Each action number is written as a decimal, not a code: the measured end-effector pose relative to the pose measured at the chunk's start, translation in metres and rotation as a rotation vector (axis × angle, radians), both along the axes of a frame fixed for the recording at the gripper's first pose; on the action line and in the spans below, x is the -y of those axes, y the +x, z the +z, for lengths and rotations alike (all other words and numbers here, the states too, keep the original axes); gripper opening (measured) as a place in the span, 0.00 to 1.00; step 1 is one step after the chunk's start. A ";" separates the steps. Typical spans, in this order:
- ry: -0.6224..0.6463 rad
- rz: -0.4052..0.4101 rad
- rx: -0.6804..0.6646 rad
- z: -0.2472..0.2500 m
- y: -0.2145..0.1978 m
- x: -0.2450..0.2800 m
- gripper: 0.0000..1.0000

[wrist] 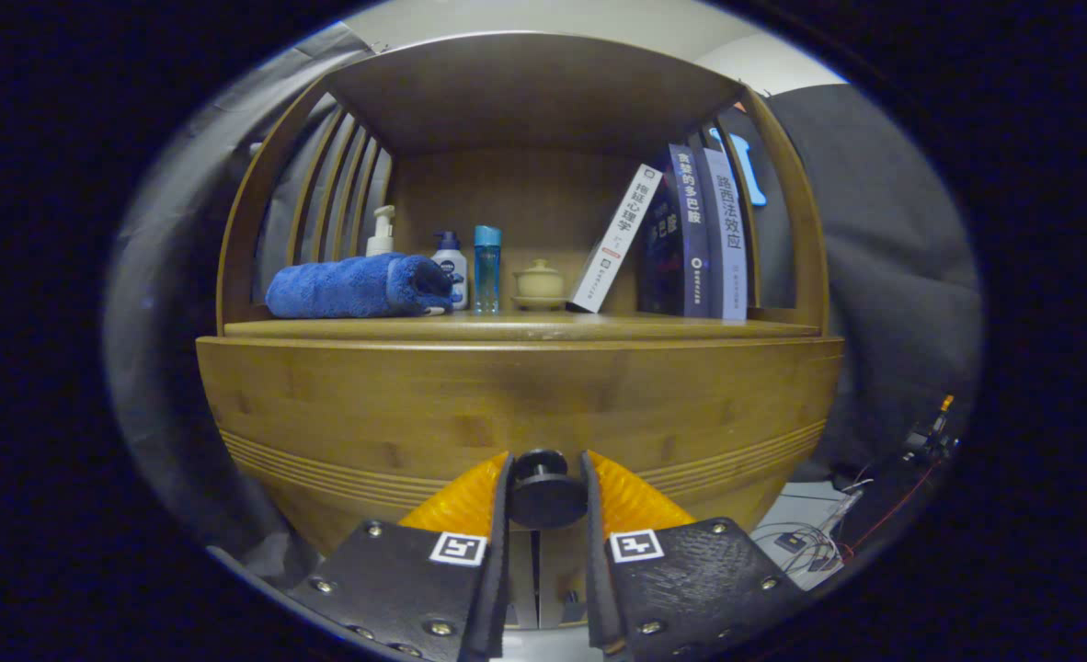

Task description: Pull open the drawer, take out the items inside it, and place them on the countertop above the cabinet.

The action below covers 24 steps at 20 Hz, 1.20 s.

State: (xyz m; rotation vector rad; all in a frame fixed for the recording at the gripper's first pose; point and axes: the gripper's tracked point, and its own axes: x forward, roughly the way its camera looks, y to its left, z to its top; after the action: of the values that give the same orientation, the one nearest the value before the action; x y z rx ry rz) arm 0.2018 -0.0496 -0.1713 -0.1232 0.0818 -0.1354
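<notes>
A wooden cabinet's drawer front [516,395] stands right ahead of me, with ridged grooves along its lower part. Its round dark knob [543,492] sits between my two fingers. My gripper [544,487] is shut on the knob, one finger pressing each side. The drawer looks closed, flush with the cabinet, and its contents are hidden. Above it runs the countertop [525,326], a wooden shelf surface under an upper board.
On the countertop lie a rolled blue towel [355,287], a pump bottle [381,232], a white-and-blue bottle [451,262], a tall blue bottle [486,267], a small lidded pot [539,280] and several books [691,234]. Loose wires [838,524] lie low to the right.
</notes>
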 end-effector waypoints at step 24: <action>-0.060 0.053 0.042 0.021 -0.198 0.015 0.20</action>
State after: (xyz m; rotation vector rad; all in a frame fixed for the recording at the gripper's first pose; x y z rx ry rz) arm 0.0038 -0.0642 -0.1506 -0.1820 0.0328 -0.0873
